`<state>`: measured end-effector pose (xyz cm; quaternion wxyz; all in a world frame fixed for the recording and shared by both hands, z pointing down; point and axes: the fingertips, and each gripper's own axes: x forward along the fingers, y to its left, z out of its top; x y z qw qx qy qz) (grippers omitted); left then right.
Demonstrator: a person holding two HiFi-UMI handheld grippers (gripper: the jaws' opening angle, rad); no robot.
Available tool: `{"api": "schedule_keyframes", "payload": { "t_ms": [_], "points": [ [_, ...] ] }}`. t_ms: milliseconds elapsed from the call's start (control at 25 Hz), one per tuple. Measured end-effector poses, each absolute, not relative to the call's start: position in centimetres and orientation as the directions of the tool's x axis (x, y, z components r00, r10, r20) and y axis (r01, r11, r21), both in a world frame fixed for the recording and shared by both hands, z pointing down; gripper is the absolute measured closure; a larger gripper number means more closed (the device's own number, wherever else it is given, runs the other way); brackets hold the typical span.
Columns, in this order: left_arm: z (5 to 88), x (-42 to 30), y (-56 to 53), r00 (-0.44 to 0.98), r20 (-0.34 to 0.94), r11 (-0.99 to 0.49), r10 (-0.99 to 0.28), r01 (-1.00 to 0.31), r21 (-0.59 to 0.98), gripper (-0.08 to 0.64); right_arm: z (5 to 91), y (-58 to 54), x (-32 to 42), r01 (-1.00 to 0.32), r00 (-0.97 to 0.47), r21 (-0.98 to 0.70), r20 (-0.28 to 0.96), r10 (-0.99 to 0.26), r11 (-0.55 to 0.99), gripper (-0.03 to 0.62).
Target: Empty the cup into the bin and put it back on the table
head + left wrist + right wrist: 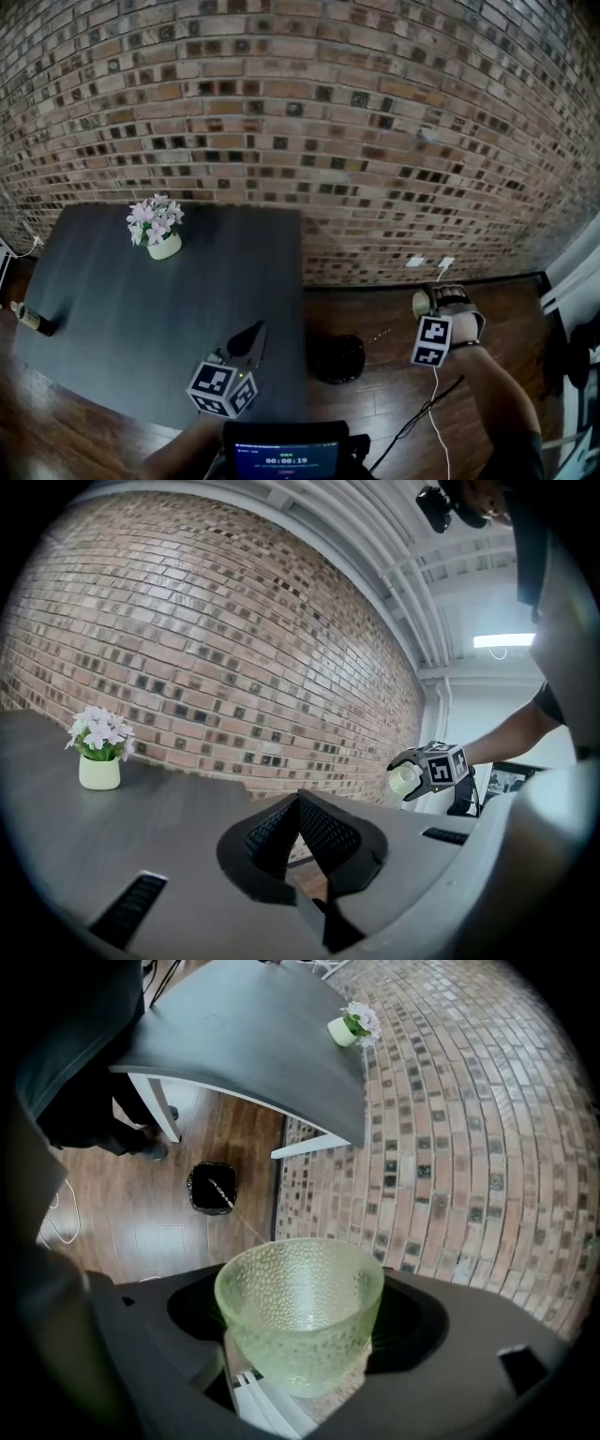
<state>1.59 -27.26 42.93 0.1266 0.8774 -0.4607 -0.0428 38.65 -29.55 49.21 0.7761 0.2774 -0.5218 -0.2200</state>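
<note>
Nearest the head camera, a small lit screen (pixel 286 458) sat at 6 o'clock, with the left gripper (pixel 254 336) just above it over the bench's (pixel 122 309) near right corner. Its black fingers (pixel 330 838) were pressed together at the tips with nothing between them, pointing level along the dark grey top. At 11 o'clock from them, well apart, stood a white pot of pale flowers (pixel 159 228) near the bench's far edge by the brick wall (pixel 375 122). The right gripper (pixel 431 300) hung out over the wooden floor (pixel 375 412), well off the bench's right edge. Its fingers (pixel 192 1309) stood wide and clasped the pale green dimpled cup (pixel 300 1302) on both sides. The black bin (pixel 337 358) rested on the floor just beside the bench's right edge, at about 8 o'clock from the cup and below it. Open floor lay between bin and wall, and a thin cable (pixel 422 417) trailed across it at 5 o'clock from the bin.
</note>
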Motion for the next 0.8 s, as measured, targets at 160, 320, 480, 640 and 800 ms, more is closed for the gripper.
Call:
{"api": "schedule_keyframes", "payload": {
  "t_ms": [160, 320, 480, 640, 800],
  "points": [
    [43.2, 1.3, -27.1, 0.566, 0.042, -0.537, -0.824, -0.801, 0.265, 0.561, 49.4, -29.6, 38.5, 0.091, 0.365, 0.659, 0.675, -0.641, 0.746, 0.186],
    [43.1, 1.2, -27.1, 0.563, 0.039, -0.534, -0.826, -0.802, 0.266, 0.561, 49.3, -29.9, 38.5, 0.097, 0.369, 0.663, 0.669, -0.646, 0.742, 0.186],
    [43.1, 1.1, -26.9, 0.558, 0.038, -0.53, -0.829, -0.805, 0.265, 0.561, 49.3, -30.1, 38.8, 0.02, 0.356, 0.68, 0.681, -0.64, 0.733, 0.186],
    [43.1, 1.0, -26.8, 0.552, 0.044, -0.524, -0.832, -0.81, 0.263, 0.561, 49.5, -29.8, 39.3, -0.021, 0.351, 0.688, 0.685, -0.639, 0.726, 0.186],
    [43.1, 1.1, -26.5, 0.55, 0.046, -0.521, -0.834, -0.812, 0.261, 0.561, 49.5, -29.6, 39.6, -0.08, 0.339, 0.698, 0.691, -0.639, 0.712, 0.186]
  ]
}}
